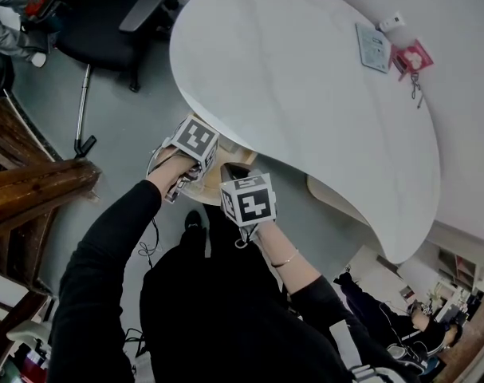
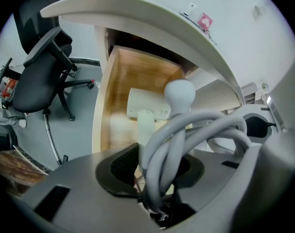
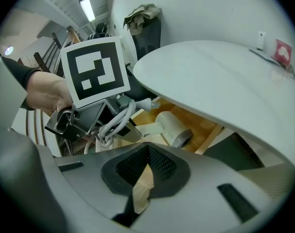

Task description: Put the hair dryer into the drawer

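Hair dryer (image 3: 172,126) lies on its side inside open wooden drawer (image 2: 119,81) under white desk (image 1: 305,78). Barrel's long axis runs crosswise to drawer, open end toward lower right in right gripper view. Handle points out toward drawer front. Left gripper (image 2: 159,178): fingers pinching looped grey cord (image 2: 200,130), plug (image 2: 180,93) sticking up beyond loops. Right gripper (image 3: 148,152): fingers pressed together at tips, nothing between, just beside left gripper.
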